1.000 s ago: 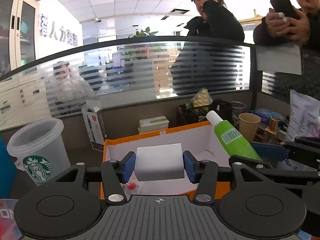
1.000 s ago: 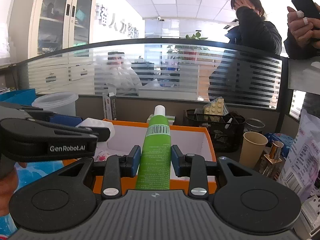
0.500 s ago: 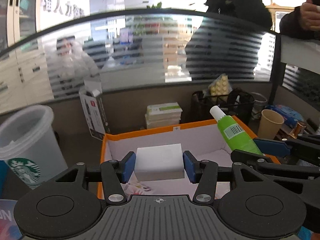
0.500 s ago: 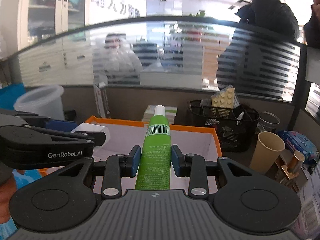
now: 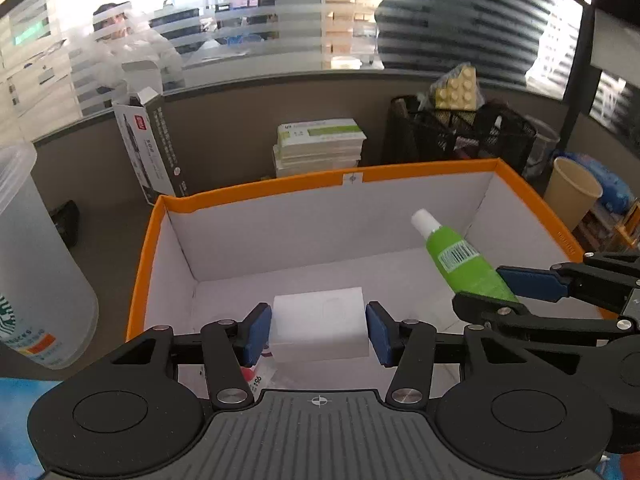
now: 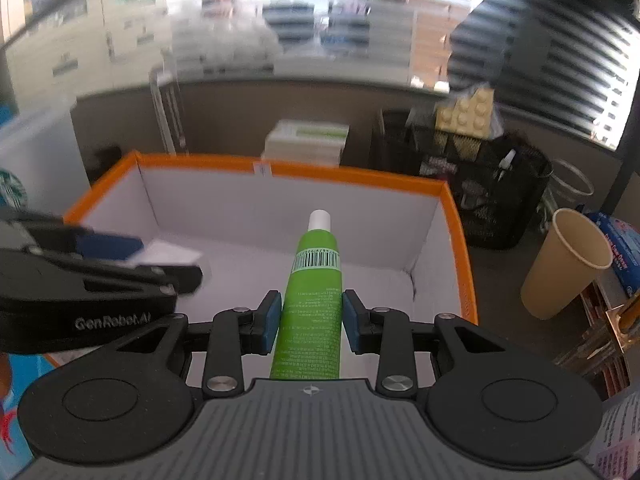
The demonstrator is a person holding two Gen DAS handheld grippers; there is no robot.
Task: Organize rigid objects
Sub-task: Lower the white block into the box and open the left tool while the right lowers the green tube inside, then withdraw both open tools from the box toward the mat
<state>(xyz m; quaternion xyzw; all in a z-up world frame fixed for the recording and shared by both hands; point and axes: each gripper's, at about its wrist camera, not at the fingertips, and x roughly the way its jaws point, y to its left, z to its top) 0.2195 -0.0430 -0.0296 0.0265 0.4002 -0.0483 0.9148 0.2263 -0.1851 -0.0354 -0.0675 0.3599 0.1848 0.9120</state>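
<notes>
My left gripper (image 5: 319,330) is shut on a white rectangular box (image 5: 320,328), holding it over the inside of an orange-rimmed cardboard box (image 5: 260,194) with white walls. My right gripper (image 6: 308,318) is shut on a green tube (image 6: 314,292) with a white cap and a barcode, cap pointing forward into the same orange box (image 6: 360,178). In the left wrist view the green tube (image 5: 460,258) and the right gripper (image 5: 508,294) come in from the right. In the right wrist view the left gripper (image 6: 132,258) with the white box (image 6: 168,256) shows at the left.
A frosted plastic cup (image 5: 36,264) stands left of the orange box. Behind it are an upright carton (image 5: 154,148), stacked flat boxes (image 5: 318,146) and a black mesh organiser (image 5: 460,132). A paper cup (image 6: 564,260) and packets sit to the right. A small wrapper (image 5: 256,376) lies on the box floor.
Both grippers have moved forward and tilted downward, so the orange box's inside now fills the views. The white box and the green tube stay gripped and now hang over the box floor.
</notes>
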